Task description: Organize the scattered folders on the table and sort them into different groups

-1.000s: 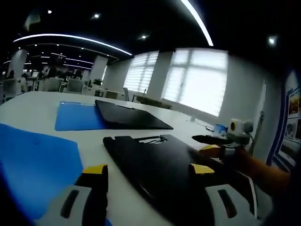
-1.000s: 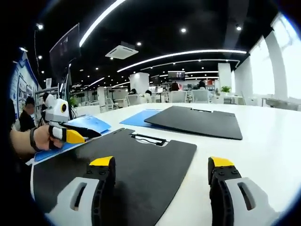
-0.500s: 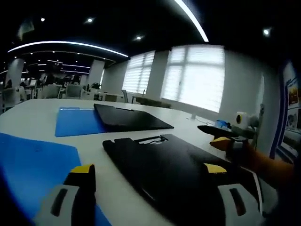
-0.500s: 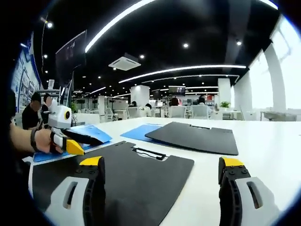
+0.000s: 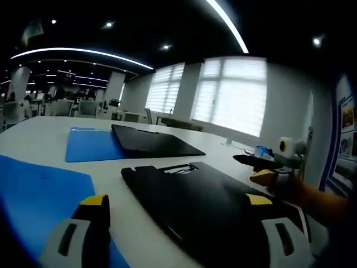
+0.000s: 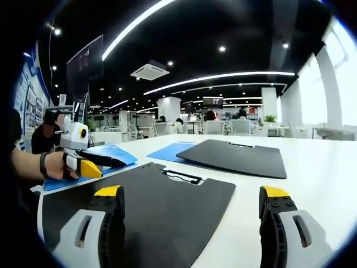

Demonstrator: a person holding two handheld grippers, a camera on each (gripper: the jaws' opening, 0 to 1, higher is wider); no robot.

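Both claws gape wide: left claw [image 5: 175, 215], right claw [image 6: 192, 209]. Slide one jaw under the black clipboard [image 6: 145, 209] just ahead, off the desk [image 6: 312, 167].

Far folder [image 6: 234, 157] behind near folder [image 6: 150, 206]

Dim, dark-ceilinged hall under strip lights [image 6: 134, 25].
Blown-out glare from windows [image 5: 234, 95]; soft focus throughout, strong fisheye bending toward edges, near jaws slightly blurred.

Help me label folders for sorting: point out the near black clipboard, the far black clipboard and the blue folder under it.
near black clipboard [image 6: 162, 204], right gripper view, its flat board
far black clipboard [image 6: 237, 156], right gripper view, its board
blue folder [image 5: 89, 144], left gripper view, its exposed cover
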